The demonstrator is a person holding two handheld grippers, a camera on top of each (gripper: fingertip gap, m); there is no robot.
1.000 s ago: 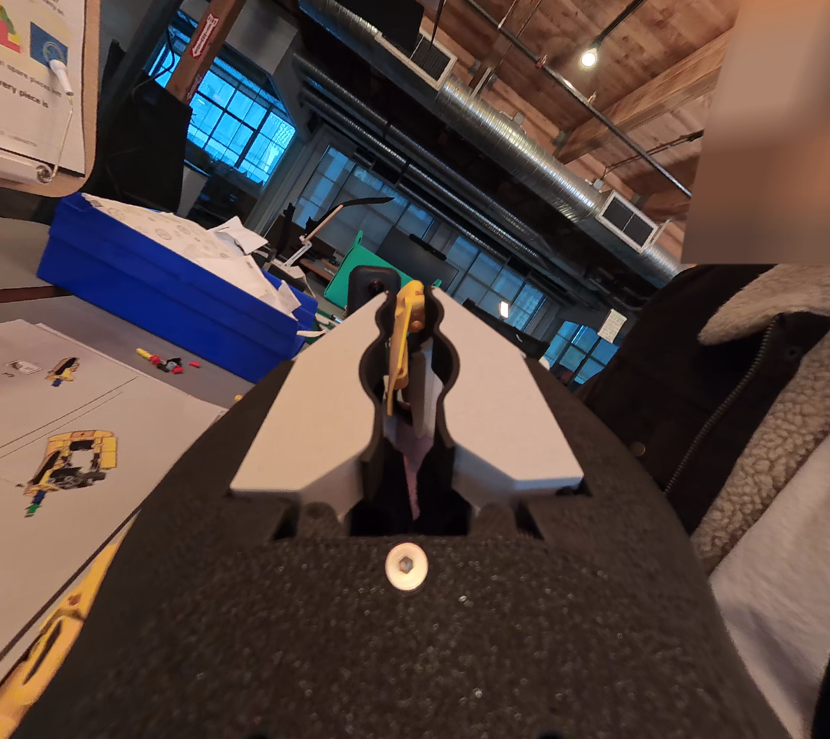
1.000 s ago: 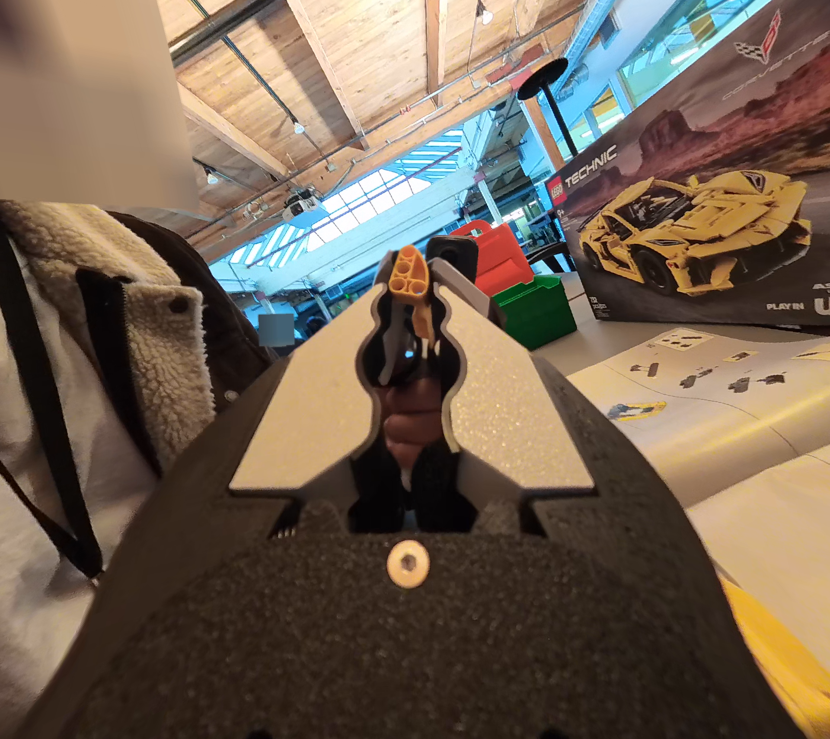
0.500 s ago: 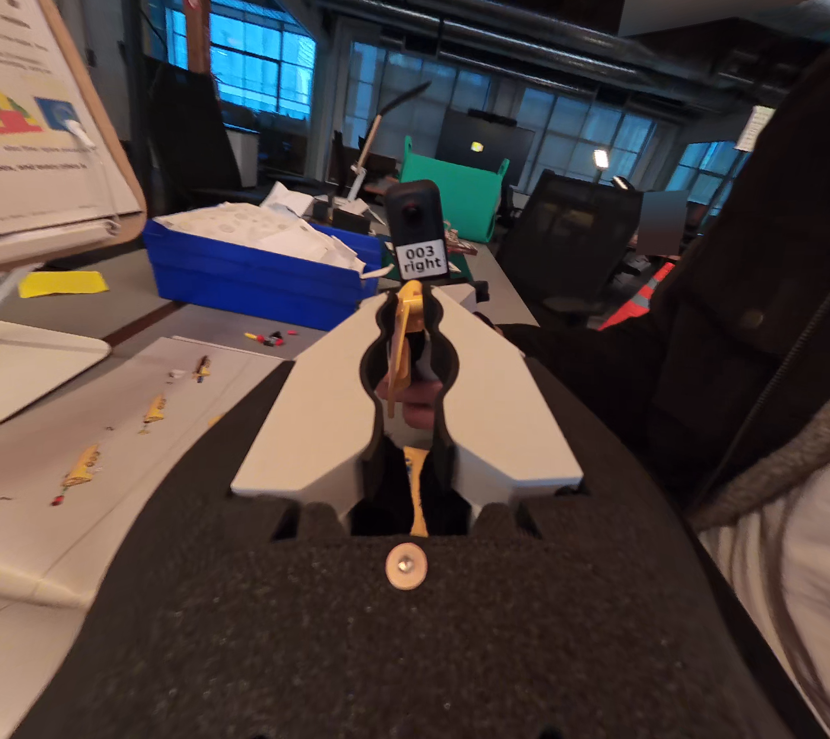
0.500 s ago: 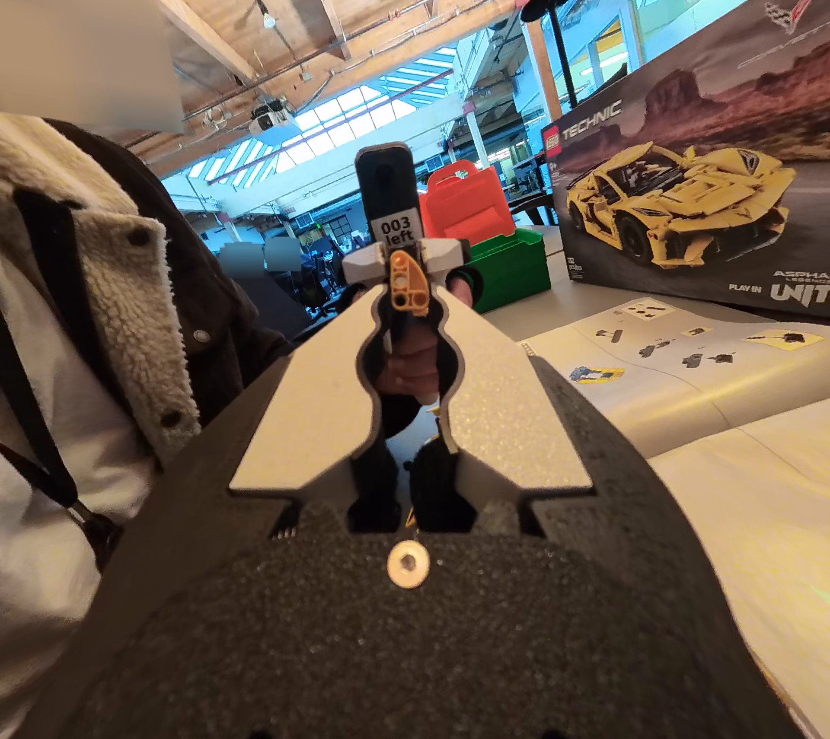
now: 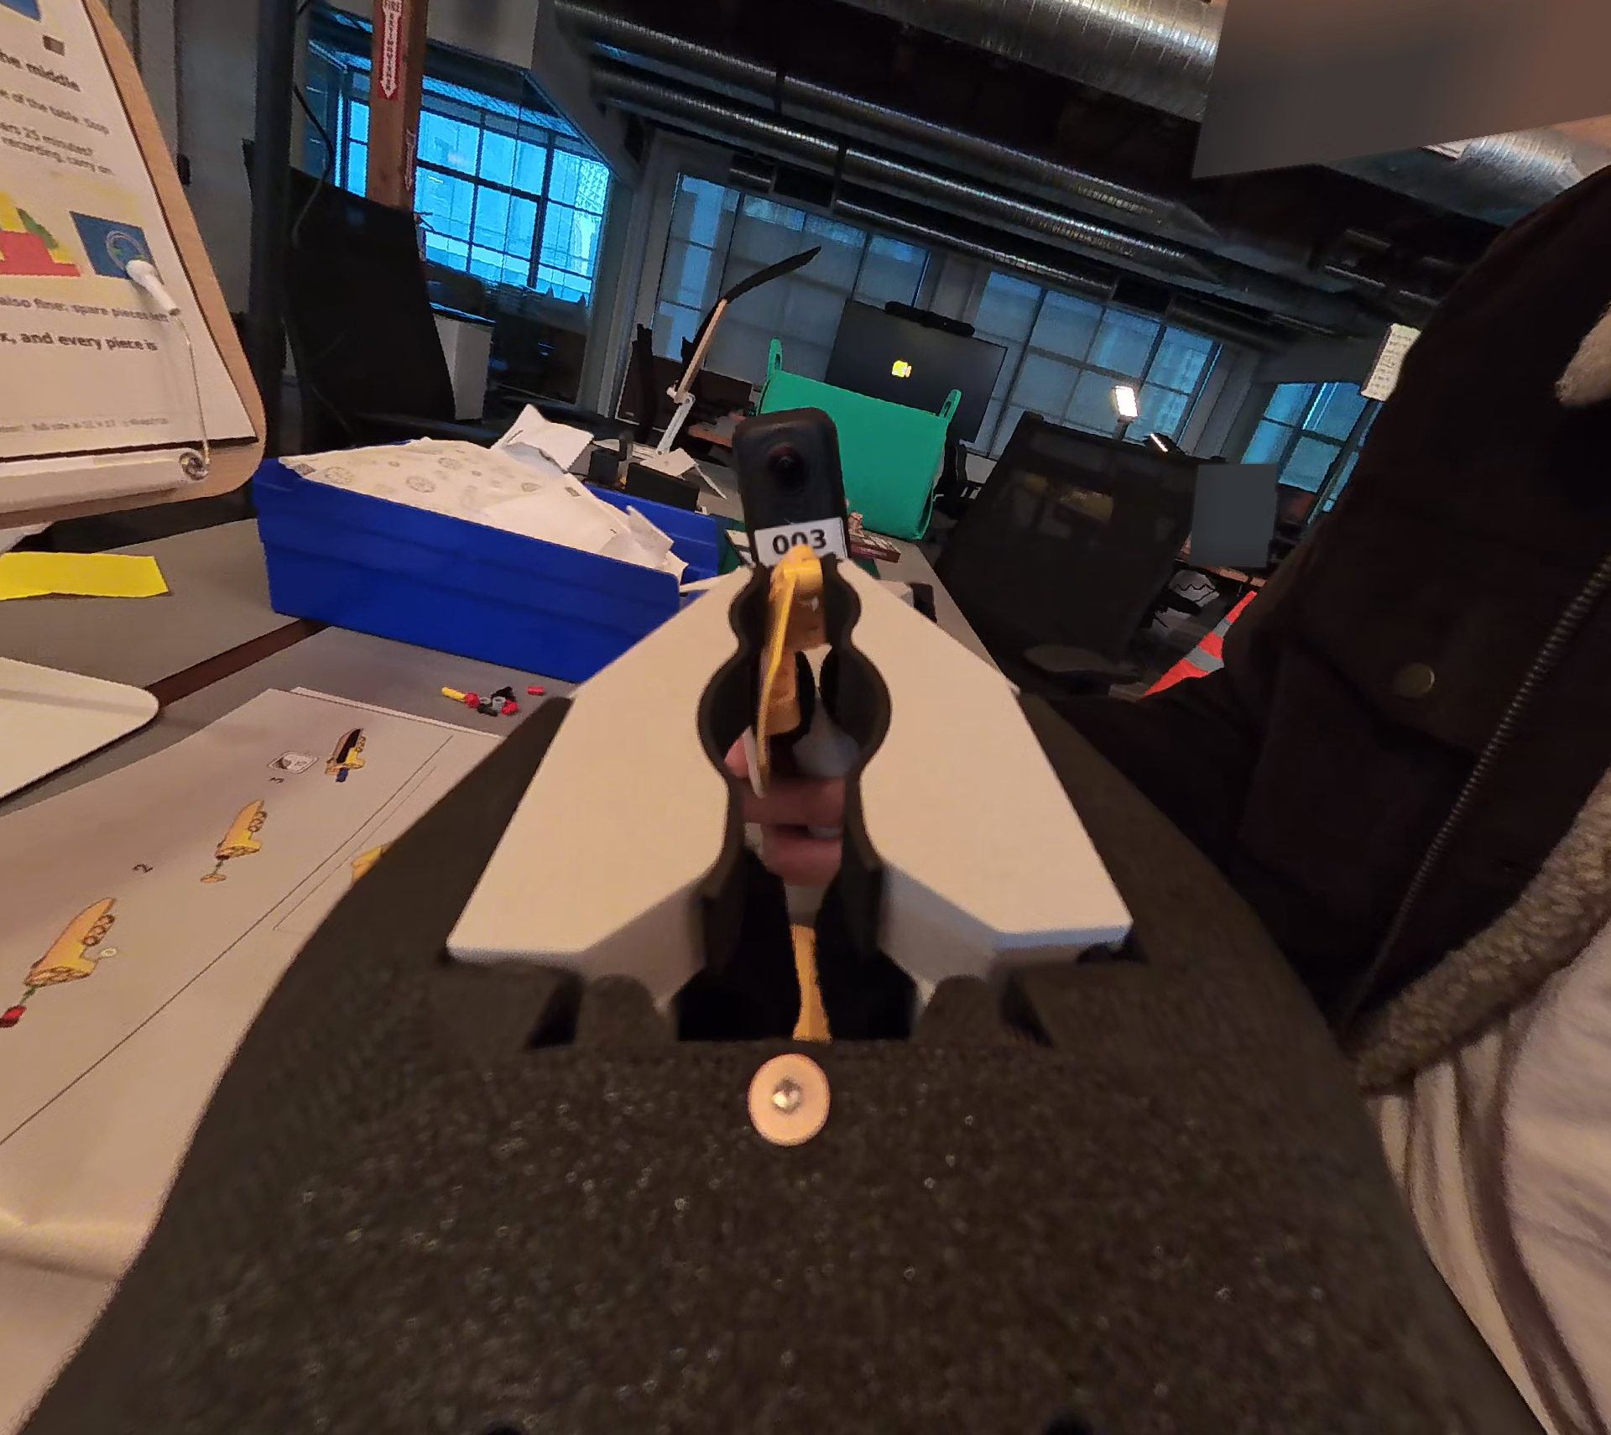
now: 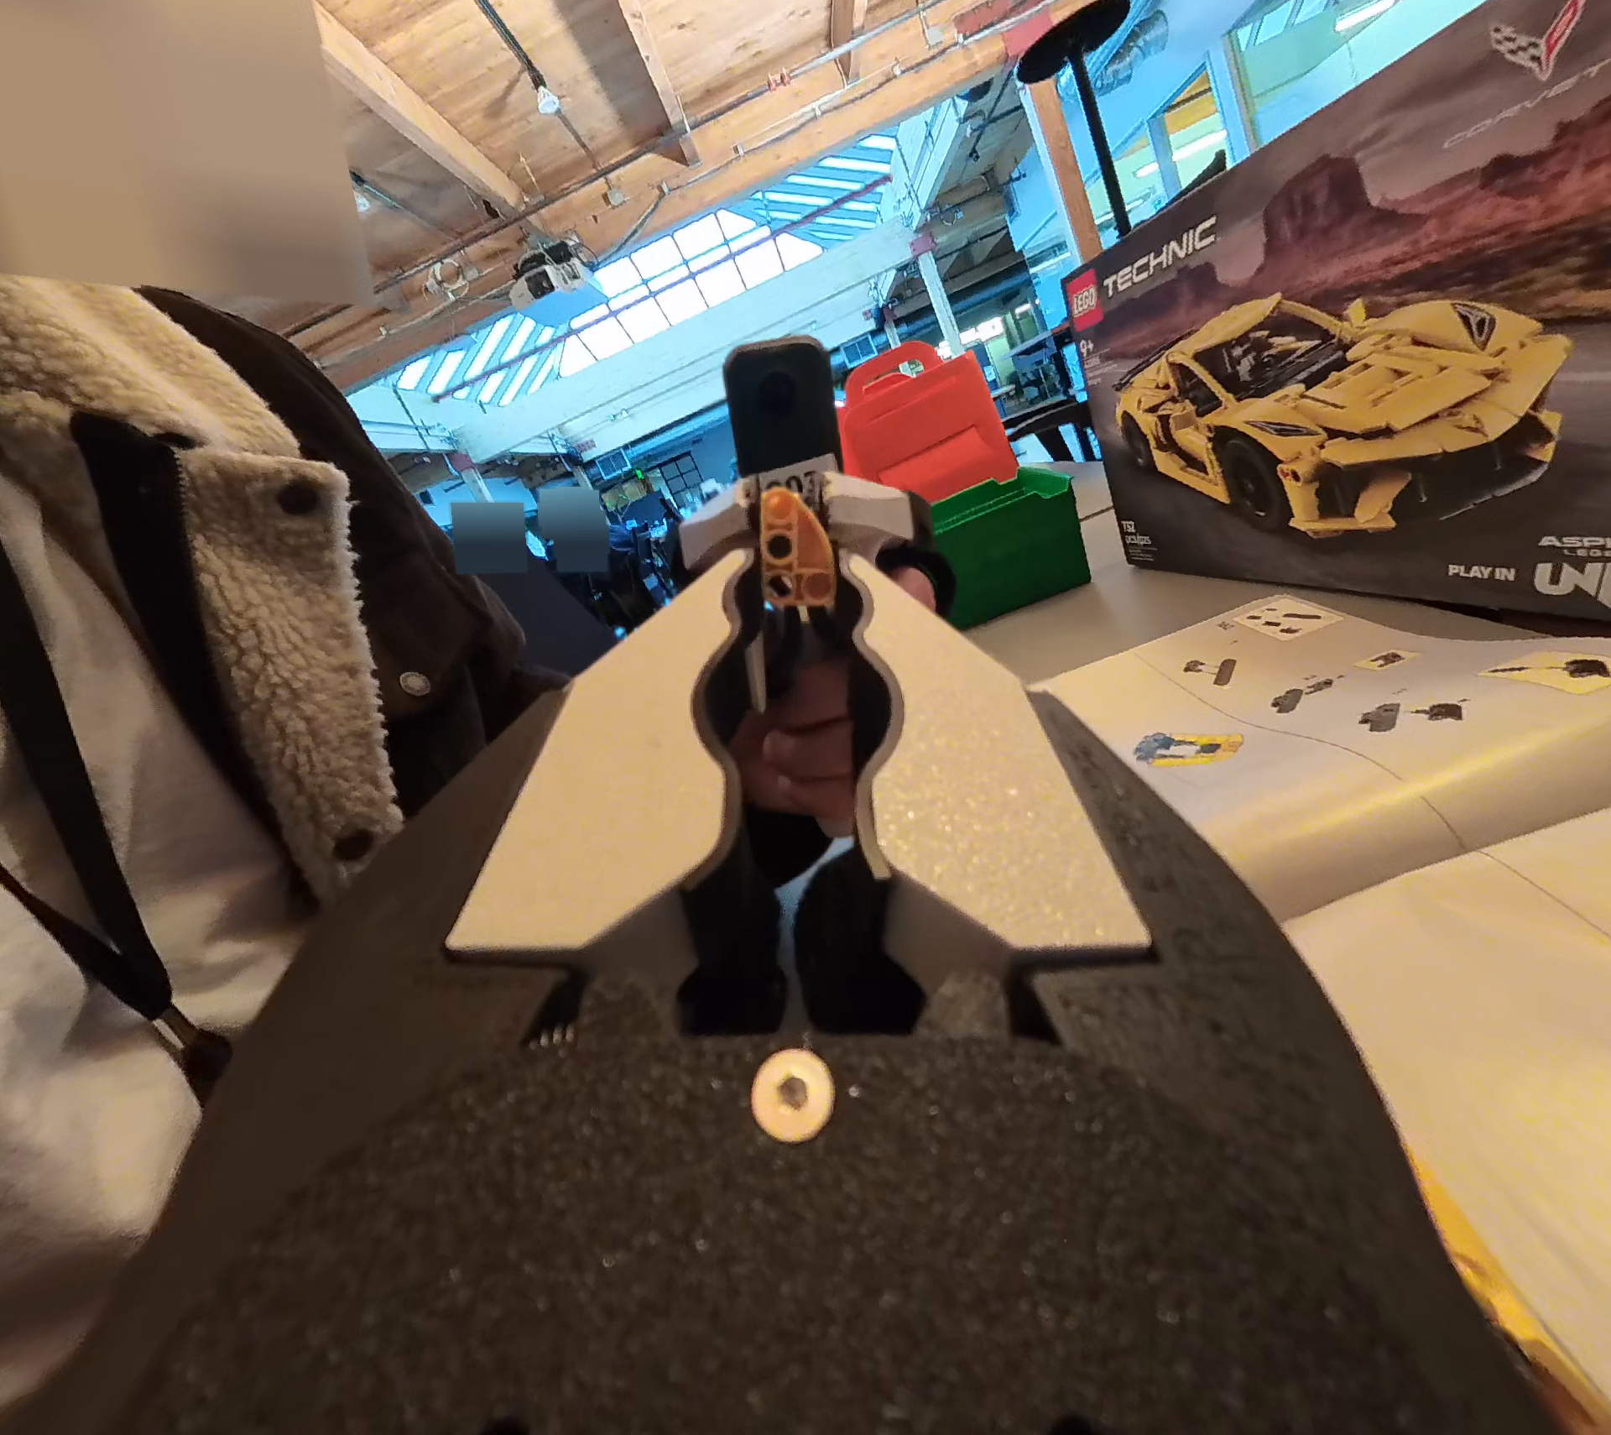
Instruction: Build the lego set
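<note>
Both grippers are raised above the tabletop (image 5: 174,635) and face each other nose to nose, each camera looking straight at the other tool. The left gripper (image 5: 795,591) has its jaws drawn narrow onto a thin yellow panel piece (image 5: 785,661), seen edge-on and running back between the jaws. The right gripper (image 6: 795,565) likewise has its jaws pinched onto a small orange curved piece (image 6: 793,556) with pin holes, held upright at the very tips. Whether the two pieces already touch cannot be told, since each view shows only its own piece against the far tool. Taking the instruction booklet (image 5: 218,826) as the landmark: it lies open on the tabletop below and to the left of the left gripper; just beyond its far edge sits a little cluster of loose small parts (image 5: 492,698), and behind those a blue bin (image 5: 453,582) stuffed with torn paper bags. On the booklet's other side (in the right wrist view) stands the set's box (image 6: 1360,382), with a green and red case (image 6: 1002,539) beside it. My reading is that the build is at an early stage: no assembled model of any size shows anywhere, only two small pieces in the jaws. Joining these two looks like the step in hand, and nearly the whole car remains to be built.
</note>
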